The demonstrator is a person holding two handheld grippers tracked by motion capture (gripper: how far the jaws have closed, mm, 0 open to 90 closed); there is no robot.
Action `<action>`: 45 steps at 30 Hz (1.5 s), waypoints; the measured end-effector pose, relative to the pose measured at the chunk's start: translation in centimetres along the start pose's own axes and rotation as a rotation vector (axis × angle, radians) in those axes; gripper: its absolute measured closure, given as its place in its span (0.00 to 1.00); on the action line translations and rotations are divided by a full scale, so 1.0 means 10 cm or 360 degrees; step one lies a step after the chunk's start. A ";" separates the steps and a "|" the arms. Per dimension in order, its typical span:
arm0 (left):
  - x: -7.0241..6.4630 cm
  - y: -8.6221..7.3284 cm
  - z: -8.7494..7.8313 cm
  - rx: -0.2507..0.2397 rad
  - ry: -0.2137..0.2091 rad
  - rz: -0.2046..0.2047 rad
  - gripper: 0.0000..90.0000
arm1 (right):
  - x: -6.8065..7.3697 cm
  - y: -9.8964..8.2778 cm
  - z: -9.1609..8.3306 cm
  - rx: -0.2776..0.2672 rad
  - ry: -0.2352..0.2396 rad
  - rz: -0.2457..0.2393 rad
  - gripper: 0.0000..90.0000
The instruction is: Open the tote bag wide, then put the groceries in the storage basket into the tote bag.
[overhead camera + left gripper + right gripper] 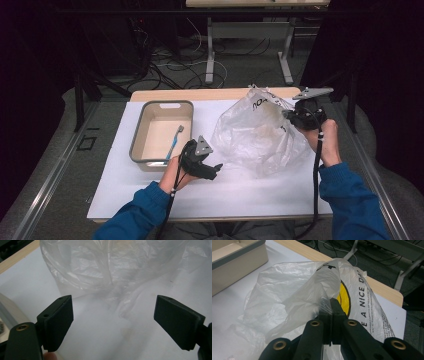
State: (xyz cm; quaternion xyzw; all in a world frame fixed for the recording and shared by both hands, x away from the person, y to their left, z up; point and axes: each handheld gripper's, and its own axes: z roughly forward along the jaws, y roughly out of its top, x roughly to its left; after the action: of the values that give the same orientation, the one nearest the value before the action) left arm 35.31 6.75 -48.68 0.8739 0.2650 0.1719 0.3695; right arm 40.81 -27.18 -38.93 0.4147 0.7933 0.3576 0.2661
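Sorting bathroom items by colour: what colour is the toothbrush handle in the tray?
Blue, on the toothbrush lying in the tray; the high view shows it best.

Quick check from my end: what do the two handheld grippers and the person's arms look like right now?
Both grippers are black with two flat rectangular jaws. The left gripper and the right gripper each carry a grey three-cornered plate on top and trail a black cable. Brass-coloured rivets show on the jaw arms. The person wears blue long sleeves.
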 end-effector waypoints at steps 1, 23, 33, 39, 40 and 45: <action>0.01 -0.01 0.00 -0.0020 0.0025 -0.0013 0.17 | 0.01 0.00 0.00 -0.0010 0.0003 0.0003 1.00; 0.26 -0.10 -0.21 0.0052 0.0099 -0.0095 0.11 | 0.04 -0.03 0.00 -0.0028 0.0026 -0.0001 1.00; 0.33 -0.13 -0.25 0.0042 0.0132 -0.0127 0.11 | 0.06 -0.03 0.02 -0.0019 0.0039 0.0000 1.00; 0.39 -0.13 -0.28 0.0033 0.0154 -0.0153 0.11 | 0.06 -0.03 0.00 -0.0018 0.0036 0.0010 1.00; 0.40 -0.13 -0.29 0.0027 0.0165 -0.0156 0.11 | 0.05 -0.03 0.00 -0.0027 0.0034 0.0003 1.00; 0.49 -0.15 -0.32 0.0048 0.0179 -0.0182 0.11 | 0.04 -0.04 -0.01 -0.0035 0.0041 0.0020 1.00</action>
State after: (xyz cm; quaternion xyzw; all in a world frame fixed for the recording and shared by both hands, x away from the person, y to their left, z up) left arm 37.14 12.30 -47.16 0.8518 0.3373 0.1954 0.3501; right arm 40.32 -27.02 -39.18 0.4121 0.7902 0.3731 0.2581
